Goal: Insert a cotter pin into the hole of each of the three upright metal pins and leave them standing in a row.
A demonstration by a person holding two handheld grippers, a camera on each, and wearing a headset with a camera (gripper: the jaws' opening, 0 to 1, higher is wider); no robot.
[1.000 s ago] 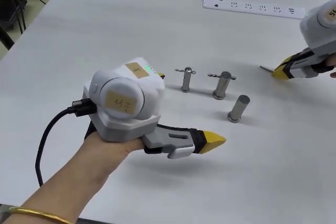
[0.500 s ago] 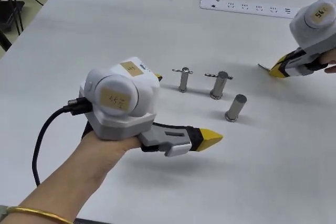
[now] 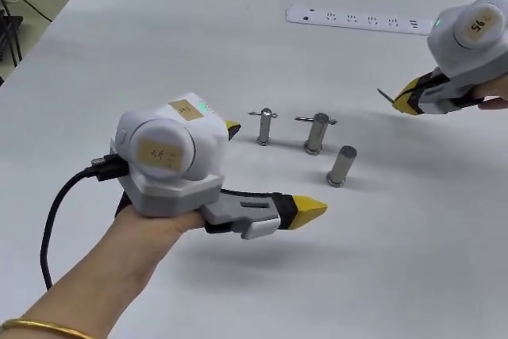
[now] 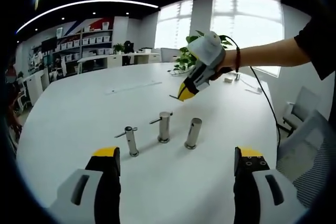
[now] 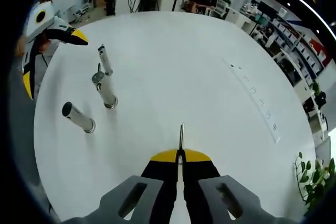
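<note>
Lifted slightly, right gripper clamps the cotter pin, jutting straight ahead.

Bright office, large windows, wall shelves

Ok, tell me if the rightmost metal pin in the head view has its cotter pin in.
Out. The metal pin stands upright with nothing through its top; the right gripper is shut on a cotter pin.

Bright overhead ceiling lights, soft shadows on table; fisheye views warp at edges.
</note>
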